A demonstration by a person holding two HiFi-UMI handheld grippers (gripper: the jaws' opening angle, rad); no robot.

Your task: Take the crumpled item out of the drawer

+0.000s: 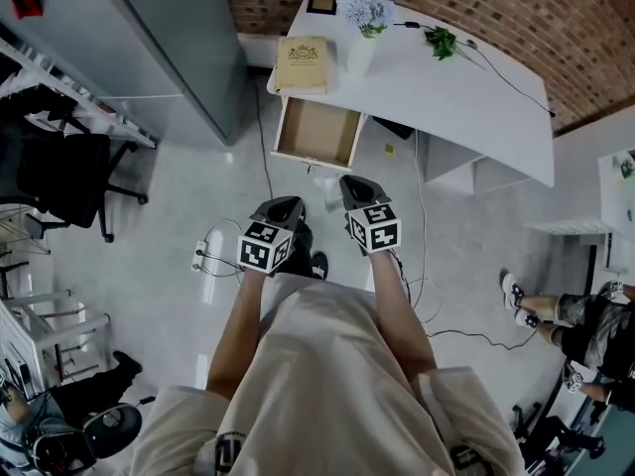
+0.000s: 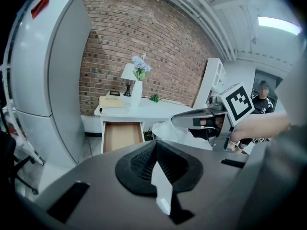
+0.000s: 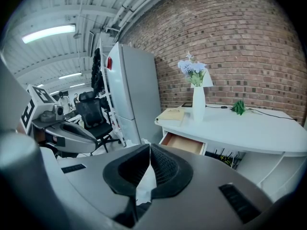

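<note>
Head view looks down on a person in a beige shirt, standing on a pale grey floor (image 1: 179,216) with both forearms stretched forward, a dark grey two-jaw gripper in each hand. The left gripper (image 1: 283,206) is held beside the right one, and the left gripper view shows its jaws closed pad against pad. The right gripper (image 1: 352,186) reaches a little farther ahead. Its jaws are pinched shut on the crumpled whitish, half-clear item (image 1: 326,180), which sticks out from their tips. In the left gripper view the item (image 2: 164,130) hangs in the air at those tips, outside the drawer and well short of it.

Beyond the grippers, the open wooden drawer (image 1: 317,132) juts out from under the left end of the white curved worktop (image 1: 437,92), its brown bottom bare. On the worktop's left end, above the drawer, lies a tan book (image 1: 302,64). Just beside it stands a white vase of pale blue flowers (image 1: 362,43), and a small green sprig (image 1: 441,41) lies nearer the far edge. A tall grey cabinet (image 1: 169,38) stands left of the worktop. Behind everything rises a red brick wall (image 1: 496,8).
</note>
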